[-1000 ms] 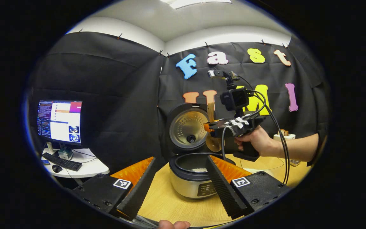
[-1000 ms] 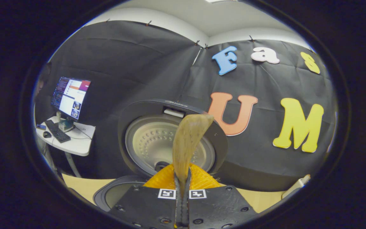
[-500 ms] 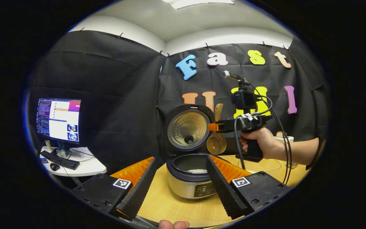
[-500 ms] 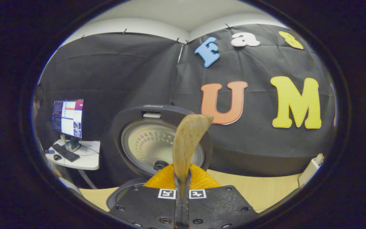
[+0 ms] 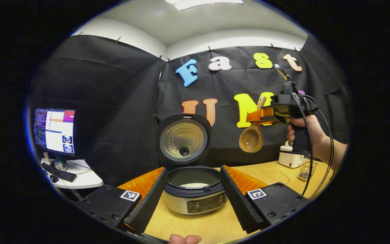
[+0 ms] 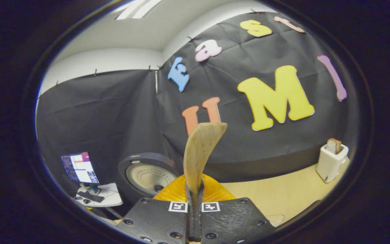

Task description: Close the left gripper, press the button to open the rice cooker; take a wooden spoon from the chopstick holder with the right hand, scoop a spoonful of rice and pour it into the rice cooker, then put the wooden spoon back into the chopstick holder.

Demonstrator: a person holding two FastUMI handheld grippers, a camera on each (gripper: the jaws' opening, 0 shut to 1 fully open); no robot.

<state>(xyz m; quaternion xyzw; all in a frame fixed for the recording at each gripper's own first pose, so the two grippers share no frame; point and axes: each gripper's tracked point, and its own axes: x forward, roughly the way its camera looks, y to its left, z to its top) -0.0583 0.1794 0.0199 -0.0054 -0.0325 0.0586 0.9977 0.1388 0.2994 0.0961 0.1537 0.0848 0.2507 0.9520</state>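
Aloft, wooden spoon (image 5: pixel 252 137) in right tongs (image 6: pixel 195 189)

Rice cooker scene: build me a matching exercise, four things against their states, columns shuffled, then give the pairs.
Things:
1. lid
2. spoon
3. left gripper
4. holder

States:
A. open, fingers spread to either side of the cooker in the left gripper view
B. standing on the table, white
C. raised upright, inner side showing
D. clamped in the right gripper, bowl hanging down

Pairs: 1-C, 2-D, 3-A, 4-B
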